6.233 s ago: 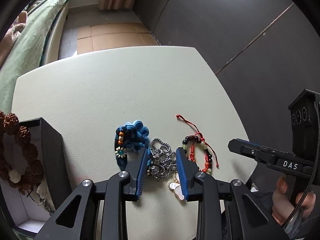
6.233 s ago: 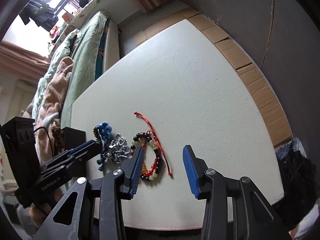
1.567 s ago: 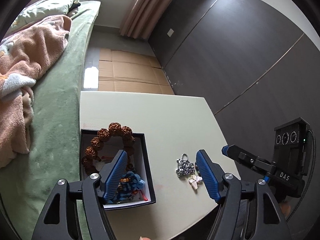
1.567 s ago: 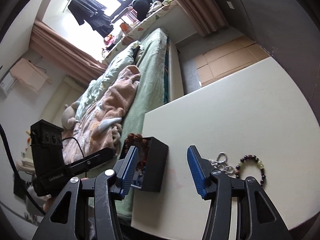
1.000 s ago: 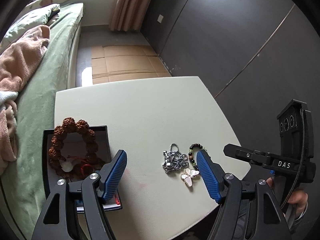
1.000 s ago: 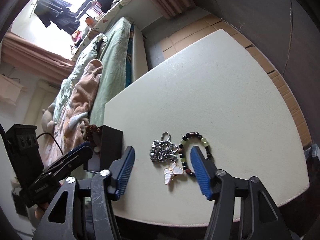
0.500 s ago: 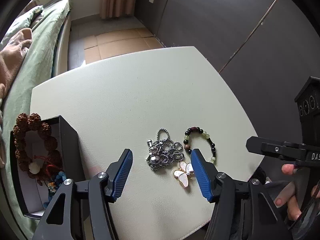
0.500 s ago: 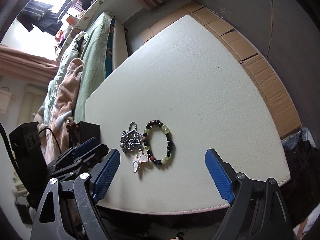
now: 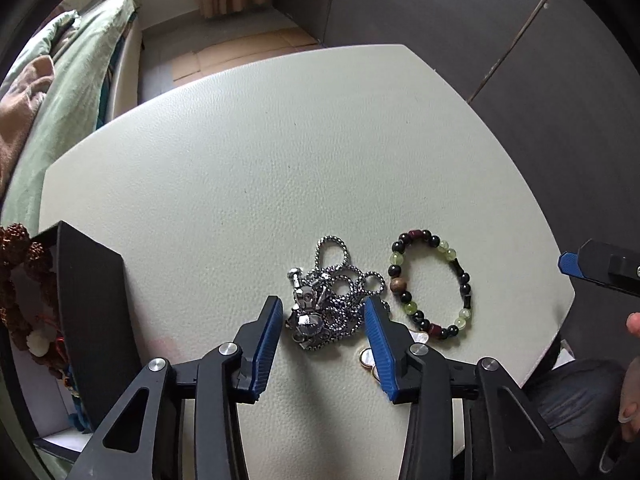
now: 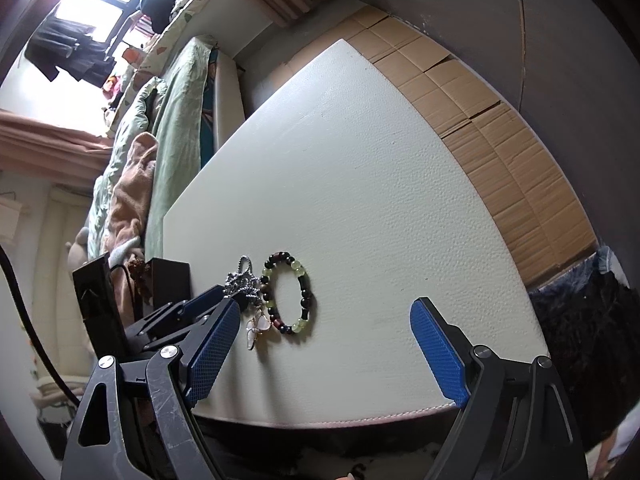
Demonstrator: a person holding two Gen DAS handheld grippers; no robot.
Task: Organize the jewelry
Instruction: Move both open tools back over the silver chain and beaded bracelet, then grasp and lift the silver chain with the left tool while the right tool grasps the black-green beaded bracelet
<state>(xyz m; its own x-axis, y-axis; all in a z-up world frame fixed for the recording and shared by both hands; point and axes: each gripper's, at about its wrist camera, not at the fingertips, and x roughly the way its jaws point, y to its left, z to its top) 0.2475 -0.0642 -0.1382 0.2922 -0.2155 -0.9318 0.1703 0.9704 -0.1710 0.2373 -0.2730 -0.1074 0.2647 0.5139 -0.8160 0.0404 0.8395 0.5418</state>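
Note:
A tangled silver chain necklace [image 9: 328,296] lies on the white table [image 9: 280,152]. My left gripper [image 9: 322,312] is open, its blue fingers on either side of the chain's near end, nothing held. A white butterfly pendant [image 10: 256,330] lies at the chain's near end, partly hidden behind my left finger. A bead bracelet [image 9: 430,284] of dark and green beads lies right of the chain. A black jewelry box [image 9: 88,320] at the left holds a brown seed bracelet [image 9: 24,256]. My right gripper [image 10: 324,332] is wide open and empty above the table's front edge, near the bracelet [image 10: 288,296].
A bed with green bedding [image 9: 80,64] runs along the table's far left side. Cardboard sheets [image 10: 500,152] cover the floor beyond the table's right edge. Dark wall panels [image 9: 440,8] stand behind.
My left gripper has moved forward and down from the box to the silver chain, and its fingers have narrowed around it. My right gripper has opened wider.

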